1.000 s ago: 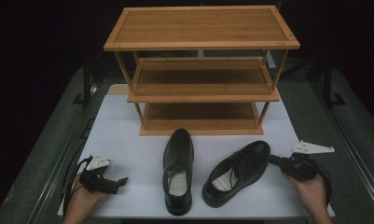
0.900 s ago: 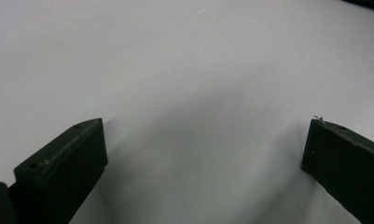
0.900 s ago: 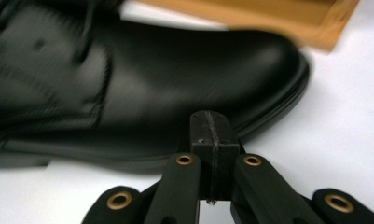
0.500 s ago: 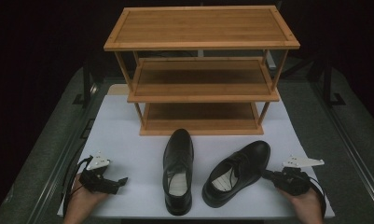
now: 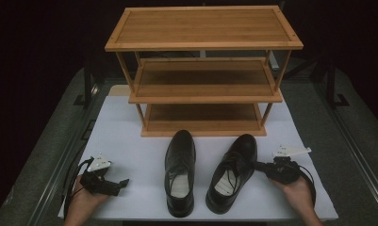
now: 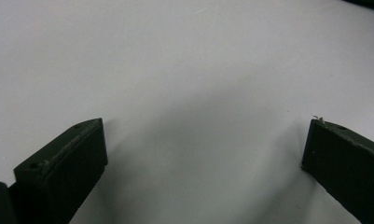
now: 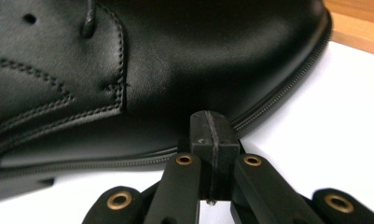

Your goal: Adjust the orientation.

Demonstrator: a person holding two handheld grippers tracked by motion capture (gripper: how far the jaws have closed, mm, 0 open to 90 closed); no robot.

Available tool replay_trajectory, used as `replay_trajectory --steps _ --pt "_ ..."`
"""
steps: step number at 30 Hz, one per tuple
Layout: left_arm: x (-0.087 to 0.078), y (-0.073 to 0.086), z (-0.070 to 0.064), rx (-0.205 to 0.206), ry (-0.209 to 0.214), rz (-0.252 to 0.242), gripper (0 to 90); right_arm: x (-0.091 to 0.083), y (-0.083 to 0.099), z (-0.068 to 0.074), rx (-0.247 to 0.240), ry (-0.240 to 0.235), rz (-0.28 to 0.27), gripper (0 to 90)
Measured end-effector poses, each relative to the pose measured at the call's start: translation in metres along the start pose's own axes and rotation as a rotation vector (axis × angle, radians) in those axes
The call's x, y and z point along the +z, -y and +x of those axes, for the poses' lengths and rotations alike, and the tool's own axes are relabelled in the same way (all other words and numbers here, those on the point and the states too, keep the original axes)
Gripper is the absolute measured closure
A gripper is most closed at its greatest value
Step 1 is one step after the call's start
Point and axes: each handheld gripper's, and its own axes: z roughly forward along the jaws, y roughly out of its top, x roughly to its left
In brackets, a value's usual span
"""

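Note:
Two black leather dress shoes lie on the white mat [image 5: 130, 141] before a wooden rack. The left shoe [image 5: 180, 172] points straight at the rack; the right shoe [image 5: 234, 169] is angled, toe toward the rack. My right gripper [image 5: 260, 165] is shut with nothing between its jaws, its tip at or against the right shoe's [image 7: 128, 70] outer side near the sole. My left gripper [image 5: 122, 182] rests near the mat's front left corner, open, jaws wide over bare mat [image 6: 198, 70] in the left gripper view.
A three-tier bamboo shoe rack [image 5: 203, 70] stands at the back of the mat, its shelves bare. Dark grey table surface and metal rails flank the mat on both sides. A hand holds each gripper at the front edge.
The right gripper has moved left and slightly toward the near edge, coming up to the right shoe's side. Left gripper and both shoes stay in place.

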Motion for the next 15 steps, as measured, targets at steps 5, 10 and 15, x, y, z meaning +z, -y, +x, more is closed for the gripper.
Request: replay_trajectory --steps 5,10,15 --pt "0.0 0.0 0.0 -0.001 0.001 0.0 0.0 0.011 -0.011 0.002 -0.011 -0.01 0.008 89.9" --pt "0.0 0.0 0.0 -0.002 0.001 0.001 0.0 0.023 -0.022 0.004 -0.031 -0.017 0.02 89.9" --pt "0.0 0.0 0.0 -0.002 0.001 0.0 0.0 0.035 -0.033 0.008 -0.047 -0.024 0.027 89.9"
